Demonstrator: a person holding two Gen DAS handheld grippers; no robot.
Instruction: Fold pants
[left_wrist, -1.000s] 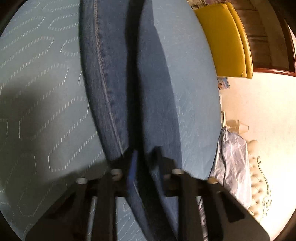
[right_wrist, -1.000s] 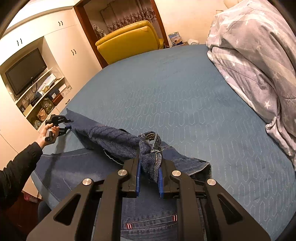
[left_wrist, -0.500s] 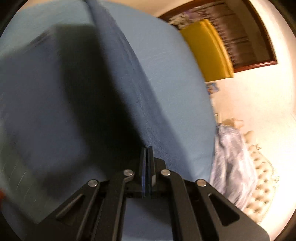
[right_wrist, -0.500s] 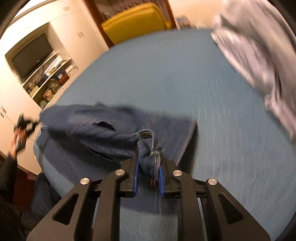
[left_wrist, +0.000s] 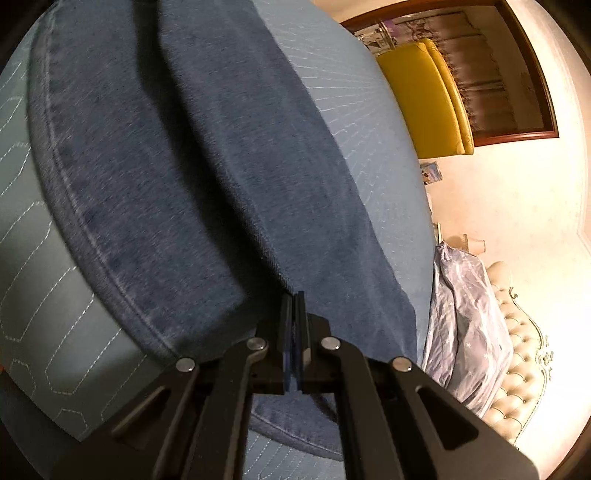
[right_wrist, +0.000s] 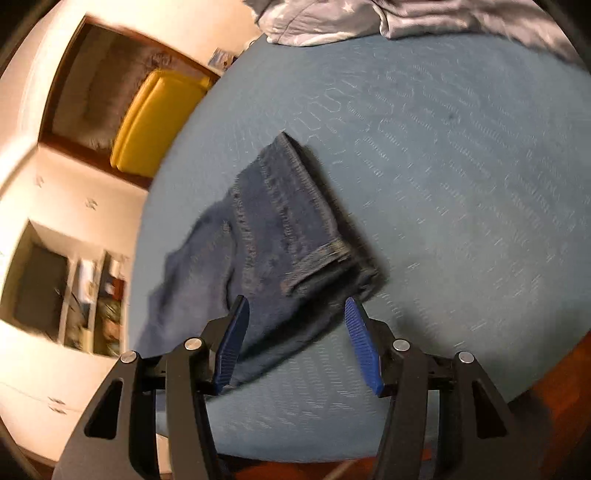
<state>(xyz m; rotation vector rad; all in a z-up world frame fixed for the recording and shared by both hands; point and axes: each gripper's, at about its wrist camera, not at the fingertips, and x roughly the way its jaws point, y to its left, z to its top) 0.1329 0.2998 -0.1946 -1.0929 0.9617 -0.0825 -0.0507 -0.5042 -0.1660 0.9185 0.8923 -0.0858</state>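
Pants lie on the blue quilted bed, bunched with one layer over another, a hem end on top in the right wrist view; edges don't look lined up, though that view is blurred. In the left wrist view the denim runs away from me across the bed. My left gripper is clamped, pads together on a pinch of denim edge. My right gripper is spread wide above the near end of the pile, holding nothing. I read this as mid-fold, one fold laid over, not squared. Next move probably calls for the right to pick a corner by the hem and pull flat against the left's hold.
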